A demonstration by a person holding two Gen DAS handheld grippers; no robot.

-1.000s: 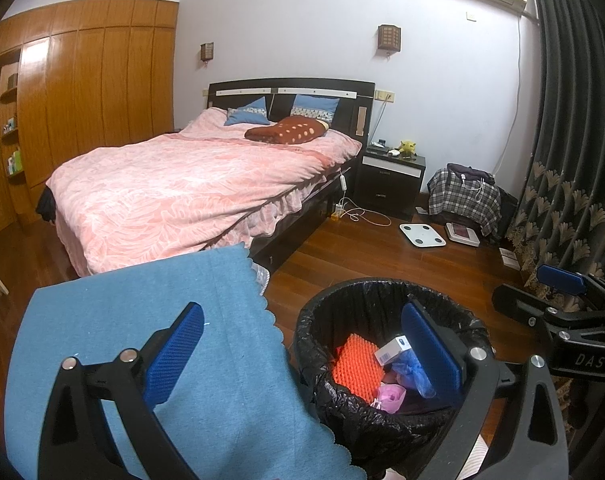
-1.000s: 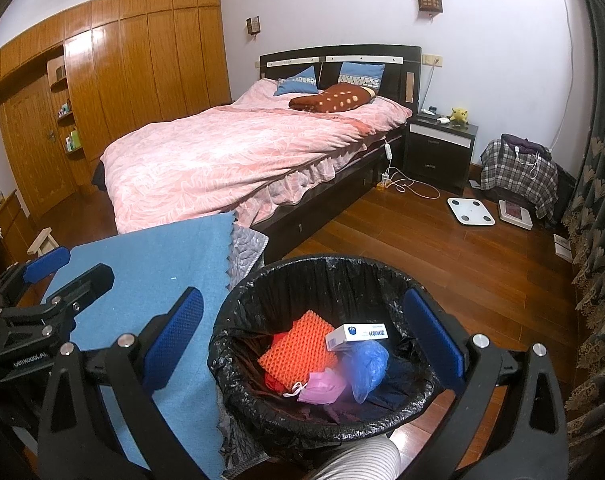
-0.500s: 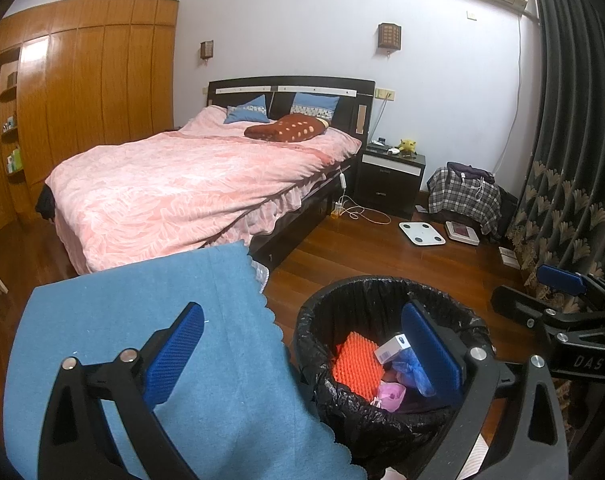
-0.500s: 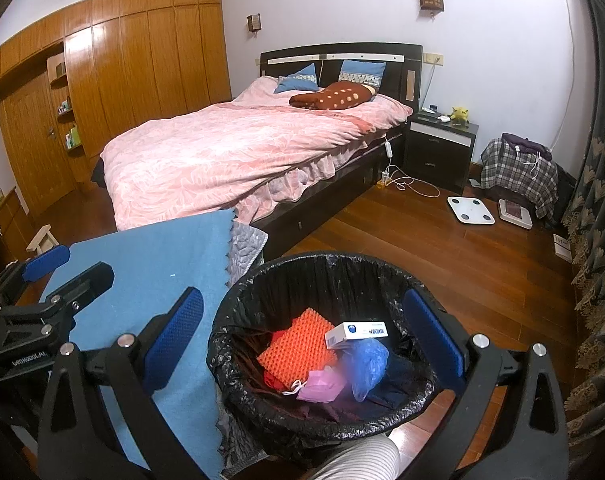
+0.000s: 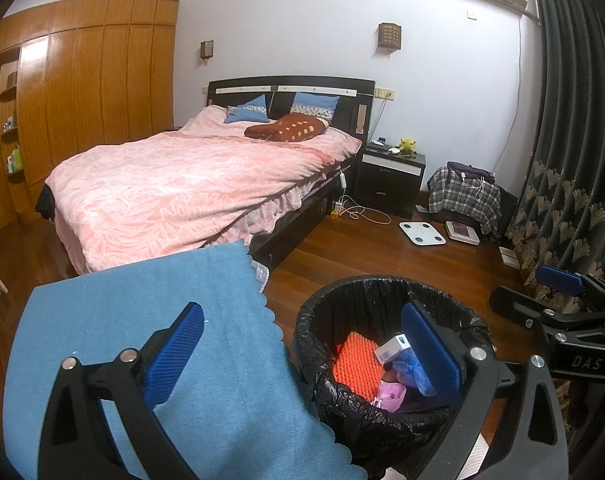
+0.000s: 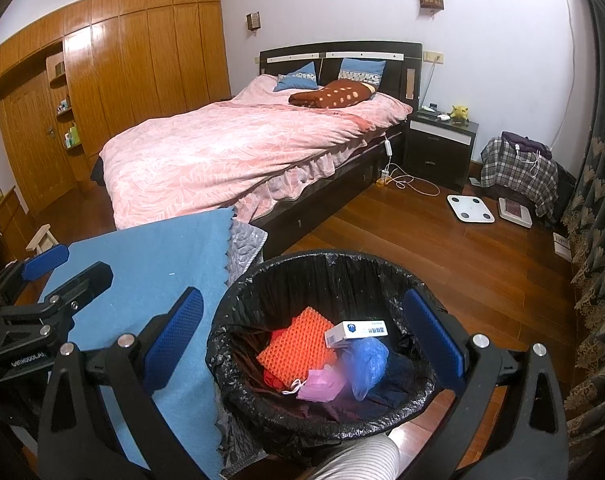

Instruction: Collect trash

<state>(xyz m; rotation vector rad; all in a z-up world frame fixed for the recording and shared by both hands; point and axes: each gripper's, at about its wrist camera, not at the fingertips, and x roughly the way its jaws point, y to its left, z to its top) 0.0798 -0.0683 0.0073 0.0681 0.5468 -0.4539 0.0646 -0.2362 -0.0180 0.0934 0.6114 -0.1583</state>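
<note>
Fingers of the left gripper (image 5: pixel 302 352) and right gripper (image 6: pixel 302 336) gape wide, empty; only the right view shows a striped sleeve (image 6: pixel 358 460) at 6 o'clock below the crinkly black bin (image 6: pixel 262 280).

Glossy wood floor (image 6: pixel 482 264), crinkly, probably plastic bin liner (image 6: pixel 334 276), matt blue cloth (image 5: pixel 150 304)

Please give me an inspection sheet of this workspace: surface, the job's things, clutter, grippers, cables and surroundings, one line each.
Surface: blue cloth over a table, nothing seen lying on it.
Job's things: trash bin with a black liner, holding an orange ridged pad, a white box, a blue bag and a pink mask.
Clutter: two scales on the wood floor.
Grippers: left gripper and right gripper both open and empty.
Cables: white charger cord on the floor by the bed.
Surroundings: nightstand, wardrobe, dark curtain.
</note>
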